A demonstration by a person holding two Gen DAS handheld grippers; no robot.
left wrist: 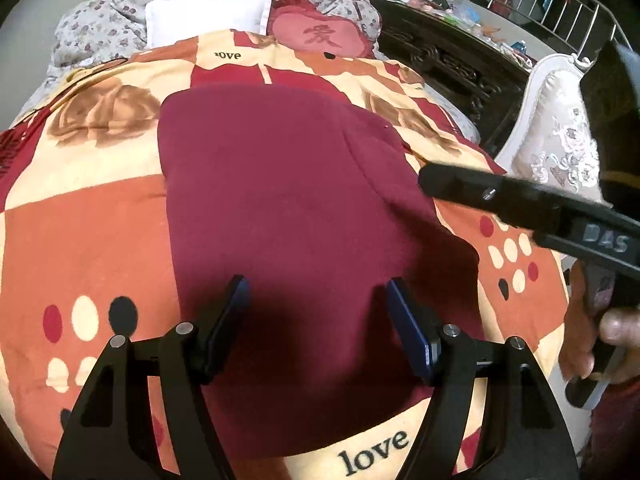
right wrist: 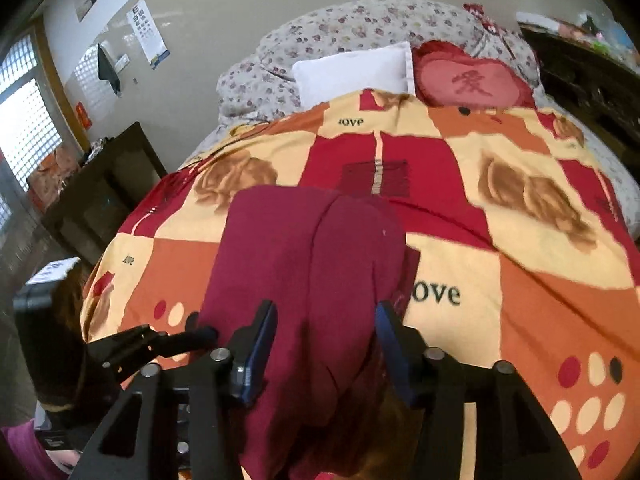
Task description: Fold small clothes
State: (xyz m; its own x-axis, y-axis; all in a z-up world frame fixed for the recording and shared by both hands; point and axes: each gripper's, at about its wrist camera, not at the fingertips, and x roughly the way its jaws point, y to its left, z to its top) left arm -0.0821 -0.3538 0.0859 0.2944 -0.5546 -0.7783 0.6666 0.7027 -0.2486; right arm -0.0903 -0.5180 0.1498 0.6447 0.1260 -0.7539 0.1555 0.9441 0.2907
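Note:
A dark red garment (left wrist: 280,200) lies folded lengthwise on the patterned quilt (left wrist: 88,220). My left gripper (left wrist: 316,292) is open and hovers over the garment's near end, nothing between its blue pads. The right gripper's finger (left wrist: 480,192) reaches in from the right over the garment's right edge. In the right wrist view the garment (right wrist: 312,260) runs away from me between the open fingers of my right gripper (right wrist: 326,316); whether the pads touch the cloth is unclear. The left gripper (right wrist: 160,340) shows at lower left.
A white pillow (left wrist: 208,16), a red heart cushion (left wrist: 324,36) and a floral duvet (left wrist: 120,12) lie at the bed's head. A dark carved cabinet (left wrist: 452,60) and a white chair (left wrist: 556,128) stand on the right. A dark nightstand (right wrist: 104,196) stands on the left.

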